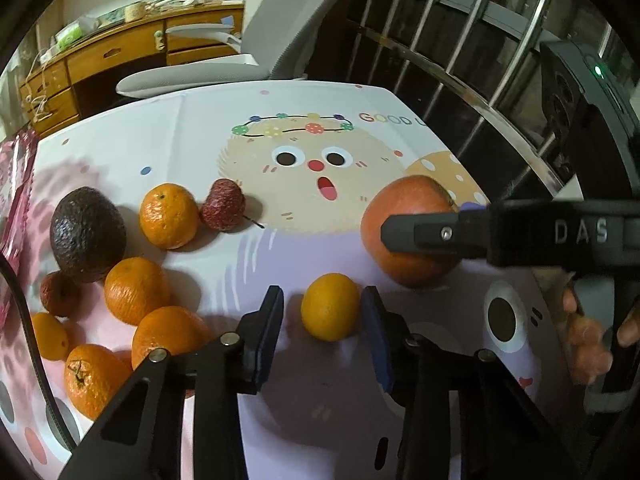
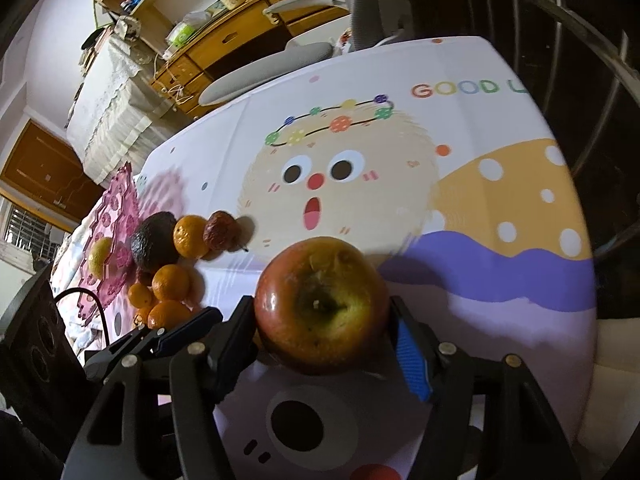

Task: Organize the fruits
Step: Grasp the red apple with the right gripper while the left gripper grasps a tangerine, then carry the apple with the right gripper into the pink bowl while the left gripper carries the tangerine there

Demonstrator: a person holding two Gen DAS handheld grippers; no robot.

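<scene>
My left gripper point(image 1: 323, 314) is open around a small yellow-orange fruit point(image 1: 330, 306) that rests on the tablecloth; there is a gap on the left side. My right gripper point(image 2: 322, 312) is shut on a red apple point(image 2: 321, 305), which also shows in the left wrist view point(image 1: 408, 231) with one finger point(image 1: 432, 233) across it. At the left lie an avocado point(image 1: 86, 234), several oranges point(image 1: 169, 216), and reddish lychee-like fruits point(image 1: 222, 205). The same pile shows in the right wrist view point(image 2: 170, 280).
A pink patterned tray point(image 2: 116, 216) with one yellow fruit point(image 2: 100, 256) on it sits at the table's left edge. A grey chair point(image 1: 192, 76) stands behind the table. Metal window bars point(image 1: 460, 40) run along the right side. The cartoon tablecloth point(image 1: 320, 140) covers the table.
</scene>
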